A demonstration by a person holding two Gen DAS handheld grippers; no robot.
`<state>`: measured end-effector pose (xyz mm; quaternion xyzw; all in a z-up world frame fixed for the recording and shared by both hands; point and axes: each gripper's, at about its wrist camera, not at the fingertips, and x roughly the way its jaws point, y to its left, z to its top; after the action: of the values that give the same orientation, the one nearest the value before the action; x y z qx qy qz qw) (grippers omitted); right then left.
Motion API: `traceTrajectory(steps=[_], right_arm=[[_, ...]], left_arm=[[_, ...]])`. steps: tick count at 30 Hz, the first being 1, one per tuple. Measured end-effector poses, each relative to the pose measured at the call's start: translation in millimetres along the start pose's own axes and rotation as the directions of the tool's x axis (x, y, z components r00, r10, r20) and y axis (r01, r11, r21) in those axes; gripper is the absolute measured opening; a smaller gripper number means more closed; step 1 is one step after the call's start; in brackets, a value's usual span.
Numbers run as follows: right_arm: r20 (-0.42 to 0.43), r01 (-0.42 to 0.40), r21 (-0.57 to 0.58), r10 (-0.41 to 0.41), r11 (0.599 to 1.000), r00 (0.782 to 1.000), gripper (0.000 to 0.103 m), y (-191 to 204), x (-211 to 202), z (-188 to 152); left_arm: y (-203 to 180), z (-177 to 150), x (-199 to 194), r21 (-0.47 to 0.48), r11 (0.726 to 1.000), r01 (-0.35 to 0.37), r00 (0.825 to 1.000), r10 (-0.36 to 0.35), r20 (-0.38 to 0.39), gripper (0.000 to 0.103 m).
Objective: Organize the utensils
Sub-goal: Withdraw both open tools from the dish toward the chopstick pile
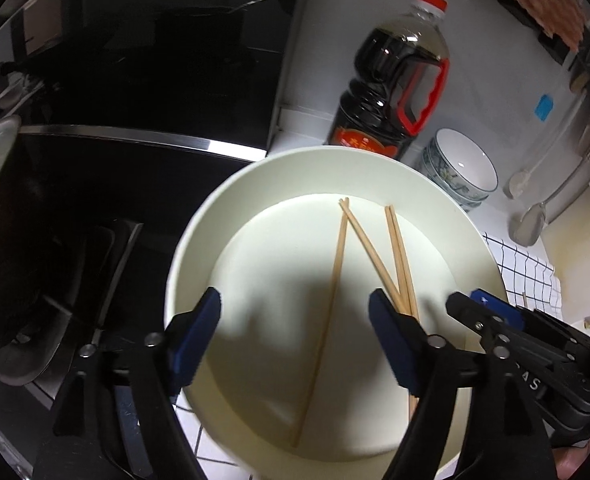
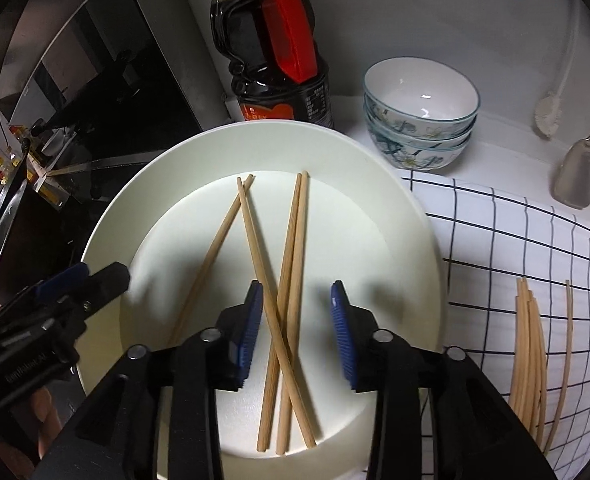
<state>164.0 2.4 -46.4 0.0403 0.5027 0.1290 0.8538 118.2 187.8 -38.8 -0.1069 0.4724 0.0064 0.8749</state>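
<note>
The left gripper (image 1: 295,316) stood wide open over the plate (image 2: 107,224), nothing between its jaws. Four chopsticks (image 2: 291,280) lay crossed on the plate. The right gripper (image 2: 297,332) straddled three, jaws parted, pads clear. Advice: close low at the crossing, then carry to the bundle (image 2: 529,360) on the checked cloth (image 2: 515,240).

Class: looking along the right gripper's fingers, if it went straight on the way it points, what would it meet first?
Probably the crossed chopsticks lying between the open right gripper's fingers, then the white plate beneath them; depth is uncertain.
</note>
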Motion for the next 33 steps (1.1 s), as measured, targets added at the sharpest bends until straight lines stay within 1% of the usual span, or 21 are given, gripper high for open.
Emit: traceTrajectory(steps=[1, 3, 7, 9, 12, 20, 25, 29, 33], right_arm=[[0.005, 0.001, -0.003, -0.001, 1.0, 1.0, 0.035, 0.0, -2.5, -2.3], [0.01, -0.002, -0.003, 0.002, 1.0, 1.0, 0.038, -0.5, -5.8, -5.8], [0.025, 0.004, 0.0, -0.004, 1.0, 1.0, 0.043, -1.6, -11.9, -12.1], [0.031, 0.006, 0.004, -0.006, 1.0, 1.0, 0.047, -3.5, -17.5, -16.9], [0.034, 0.011, 0.004, -0.011, 1.0, 0.999, 0.05, -4.1, -23.8, -24.3], [0.044, 0.011, 0.007, -0.012, 1.0, 0.999, 0.061, -4.1, -41.2, -40.4], [0.059, 0.018, 0.016, -0.019, 1.0, 0.998, 0.064, -9.3, -55.7, -49.9], [0.051, 0.018, 0.021, -0.02, 1.0, 0.998, 0.068, -14.9, -64.2, -58.6], [0.044, 0.022, 0.021, -0.023, 1.0, 0.999, 0.068, -20.9, -71.8, -69.7]], left_arm=[[1.0, -1.4, -2.7, 0.001, 1.0, -0.005, 1.0, 0.005, 0.003, 0.08], [1.1, -3.1, -5.4, 0.009, 1.0, -0.013, 1.0, 0.013, 0.0, 0.081], [1.4, -7.8, -7.4, 0.007, 1.0, -0.009, 1.0, 0.009, -0.023, 0.083], [1.1, -10.3, -10.0, 0.009, 1.0, -0.013, 0.999, 0.013, -0.03, 0.084], [-0.7, -13.0, -15.9, 0.017, 1.0, -0.02, 1.0, 0.021, -0.023, 0.088], [-8.6, -18.8, -28.6, 0.035, 0.999, -0.032, 0.999, 0.033, -0.013, 0.092], [-13.4, -22.3, -34.0, 0.027, 0.999, -0.029, 0.999, 0.03, -0.016, 0.093], [-19.1, -26.1, -38.6, 0.029, 0.999, -0.03, 0.999, 0.03, -0.017, 0.093], [-26.1, -31.8, -46.5, 0.034, 0.999, -0.035, 0.999, 0.036, -0.009, 0.093]])
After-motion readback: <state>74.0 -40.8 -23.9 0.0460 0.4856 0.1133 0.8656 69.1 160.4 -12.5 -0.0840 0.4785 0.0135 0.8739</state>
